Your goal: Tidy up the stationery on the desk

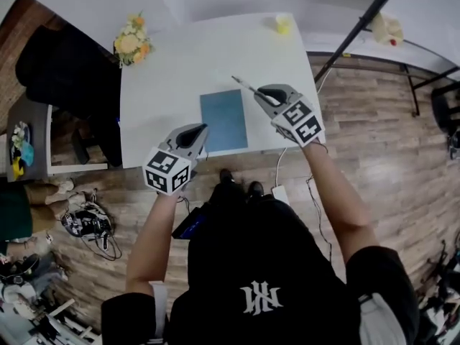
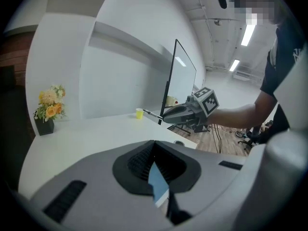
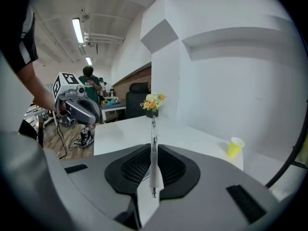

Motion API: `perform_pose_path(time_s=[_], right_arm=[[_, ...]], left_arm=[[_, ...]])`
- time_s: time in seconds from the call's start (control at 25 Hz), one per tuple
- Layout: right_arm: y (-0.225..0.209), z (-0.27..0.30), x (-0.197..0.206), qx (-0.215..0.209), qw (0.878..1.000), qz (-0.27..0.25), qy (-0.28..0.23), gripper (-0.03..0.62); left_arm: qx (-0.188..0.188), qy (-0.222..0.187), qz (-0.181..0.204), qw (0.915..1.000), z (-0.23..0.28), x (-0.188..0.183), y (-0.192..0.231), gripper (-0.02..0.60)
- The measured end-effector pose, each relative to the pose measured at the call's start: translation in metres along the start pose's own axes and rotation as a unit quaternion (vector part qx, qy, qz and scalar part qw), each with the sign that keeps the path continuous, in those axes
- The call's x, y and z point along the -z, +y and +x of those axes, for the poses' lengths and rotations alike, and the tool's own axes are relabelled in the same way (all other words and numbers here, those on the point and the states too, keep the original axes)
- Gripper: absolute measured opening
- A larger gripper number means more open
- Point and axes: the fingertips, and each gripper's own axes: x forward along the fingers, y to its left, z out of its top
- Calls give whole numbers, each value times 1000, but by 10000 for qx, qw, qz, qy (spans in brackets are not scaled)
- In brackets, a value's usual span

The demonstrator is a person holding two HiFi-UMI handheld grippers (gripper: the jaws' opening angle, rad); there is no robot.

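Your left gripper (image 1: 199, 132) is fully closed and apparently empty, at the near edge of the white desk (image 1: 165, 77), beside the flat blue notebook (image 1: 224, 119). Beyond, your right gripper (image 1: 261, 93) clamps the clear plastic pen (image 1: 243, 85) lengthwise above the desk, probably for carrying.

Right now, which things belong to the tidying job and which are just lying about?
Job: pen, held in the right gripper; notebook, flat on the desk.
Lying about: flowers; cup, unless it serves as a pen pot.
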Motion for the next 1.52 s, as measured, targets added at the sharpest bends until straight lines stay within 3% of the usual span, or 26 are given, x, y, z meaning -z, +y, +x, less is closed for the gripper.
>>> perform_pose_path(time_s=[0.4, 0.92, 1.52], right_arm=[[44, 50, 12, 14, 9983, 494, 304, 66], [84, 103, 70, 192, 9884, 1174, 941, 67], [101, 114, 112, 364, 9847, 999, 1379, 67]], left_arm=[[321, 166, -208, 9991, -6, 39, 38, 3], [827, 385, -403, 9950, -3, 77, 67, 3], [1172, 583, -522, 9900, -9, 108, 55, 3]])
